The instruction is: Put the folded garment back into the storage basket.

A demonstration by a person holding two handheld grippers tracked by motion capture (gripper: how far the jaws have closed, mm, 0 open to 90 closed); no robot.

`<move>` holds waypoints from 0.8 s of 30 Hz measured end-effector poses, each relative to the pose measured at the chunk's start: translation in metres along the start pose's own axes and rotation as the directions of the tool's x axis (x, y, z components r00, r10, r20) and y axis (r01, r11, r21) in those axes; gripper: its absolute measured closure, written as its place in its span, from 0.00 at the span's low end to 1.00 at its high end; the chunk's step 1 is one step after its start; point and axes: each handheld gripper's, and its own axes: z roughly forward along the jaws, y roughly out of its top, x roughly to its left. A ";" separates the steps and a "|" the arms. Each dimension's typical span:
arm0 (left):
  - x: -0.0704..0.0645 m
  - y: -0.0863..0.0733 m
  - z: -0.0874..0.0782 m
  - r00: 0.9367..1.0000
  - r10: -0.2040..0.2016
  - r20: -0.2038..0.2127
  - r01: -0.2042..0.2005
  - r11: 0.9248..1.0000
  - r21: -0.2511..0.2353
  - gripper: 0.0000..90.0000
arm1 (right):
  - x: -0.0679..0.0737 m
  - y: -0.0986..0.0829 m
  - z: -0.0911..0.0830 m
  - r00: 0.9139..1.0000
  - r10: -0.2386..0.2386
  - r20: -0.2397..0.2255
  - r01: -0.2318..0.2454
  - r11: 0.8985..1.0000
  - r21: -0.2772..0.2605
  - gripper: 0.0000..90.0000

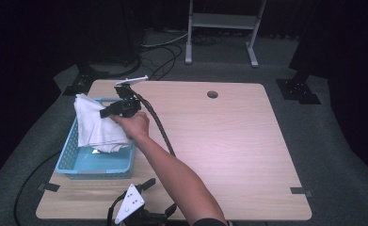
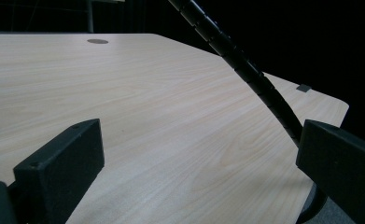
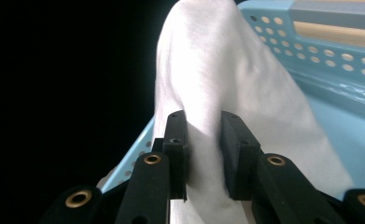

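A white cloth (image 1: 97, 125) hangs half out of a light blue perforated basket (image 1: 94, 165) at the table's left side. My right gripper (image 1: 107, 112), held by a hand reaching across from below, is shut on a fold of this cloth (image 3: 217, 70). In the right gripper view the jaws (image 3: 203, 121) pinch the fabric above the basket (image 3: 339, 60). My left gripper (image 1: 160, 195) lies near the table's front edge, grey plate up, with no hand on it. It stands open (image 2: 201, 140) over bare wood, nothing between its jaws.
The right gripper's black ribbed cable (image 1: 158, 127) trails across the table and passes in front of the left gripper (image 2: 245, 70). A round hole (image 1: 212, 94) sits at the table's far middle. A metal stand (image 1: 221, 21) is on the floor behind.
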 end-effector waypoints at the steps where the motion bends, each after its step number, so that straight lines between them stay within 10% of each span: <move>1: 0.000 0.000 0.000 1.000 0.002 -0.002 -0.002 1.000 -0.001 0.01 | -0.001 -0.001 0.001 1.000 0.004 0.003 -0.004 1.000 -0.001 0.82; 24: 0.000 0.000 0.000 1.000 -0.002 0.001 0.002 1.000 -0.007 0.01 | -0.015 -0.009 0.018 0.998 0.053 0.033 -0.053 0.999 0.006 0.82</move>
